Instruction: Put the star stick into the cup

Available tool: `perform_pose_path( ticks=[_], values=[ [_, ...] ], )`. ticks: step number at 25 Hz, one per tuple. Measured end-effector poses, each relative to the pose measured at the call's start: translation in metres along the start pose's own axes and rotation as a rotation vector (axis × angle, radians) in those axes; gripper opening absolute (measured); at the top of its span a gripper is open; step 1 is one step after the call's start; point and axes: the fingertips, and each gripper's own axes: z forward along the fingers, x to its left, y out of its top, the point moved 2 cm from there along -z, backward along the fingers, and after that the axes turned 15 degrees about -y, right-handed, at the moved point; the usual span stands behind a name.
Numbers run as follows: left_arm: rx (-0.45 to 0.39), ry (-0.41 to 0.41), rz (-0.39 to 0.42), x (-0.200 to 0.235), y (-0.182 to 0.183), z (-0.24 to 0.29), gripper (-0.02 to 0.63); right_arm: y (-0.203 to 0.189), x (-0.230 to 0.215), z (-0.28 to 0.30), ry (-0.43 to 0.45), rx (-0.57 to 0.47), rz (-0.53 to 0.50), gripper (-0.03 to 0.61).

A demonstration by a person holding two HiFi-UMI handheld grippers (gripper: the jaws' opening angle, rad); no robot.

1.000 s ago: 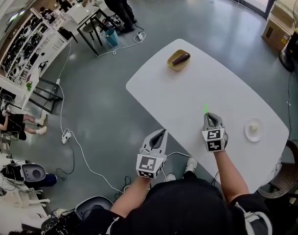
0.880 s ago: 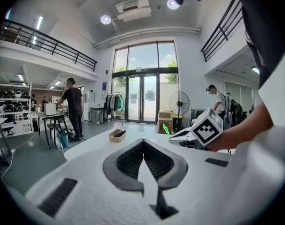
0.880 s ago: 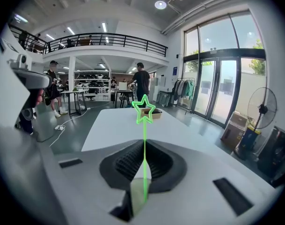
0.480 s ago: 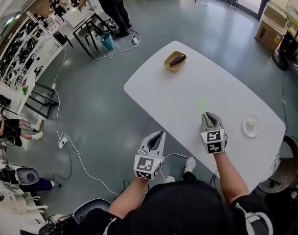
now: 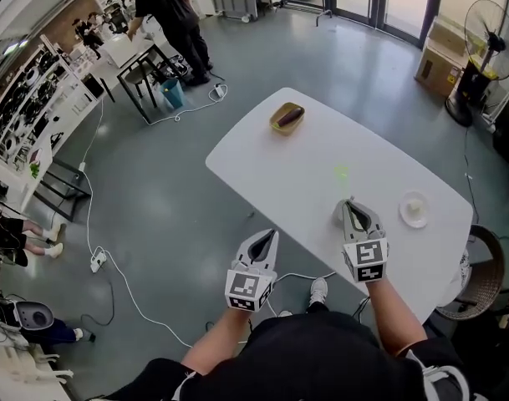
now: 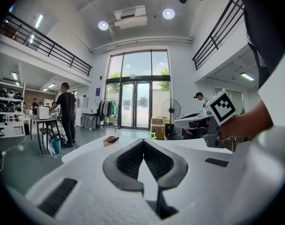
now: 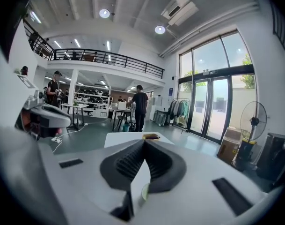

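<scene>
Right gripper (image 5: 352, 205): jaws together, empty — closed, it could shove the star stick (image 5: 342, 173) away.
Left gripper (image 5: 271, 236): closed, empty.
Risk: light cup (image 5: 414, 209) tipping — stick entering askew.

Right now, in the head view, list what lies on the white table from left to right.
Tan oblong dish → small green star stick → white round cup.

readable text/brands/numbers: none | black-white square markers (image 5: 246, 291) on left hand-held gripper (image 5: 269, 236) and right hand-held gripper (image 5: 349, 205): pattern only, no characters | blue sign (image 7: 171, 92) far ahead of right hand-held gripper: too small to read
</scene>
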Motion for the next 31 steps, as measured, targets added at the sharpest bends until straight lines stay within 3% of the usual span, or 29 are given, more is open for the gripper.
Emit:
perform_pose_path(
  ticks=[9, 31],
  values=[
    [-0.045, -0.039, 0.049, -0.018, 0.018, -0.010, 0.011, 0.026, 0.000, -0.057, -0.032, -0.116, 0.001, 0.004],
    [-0.041, -0.079, 0.075, -0.035, 0.019, 0.003, 0.011, 0.012, 0.011, -0.081, 0.000, -0.112, 0.005, 0.005]
  ],
)
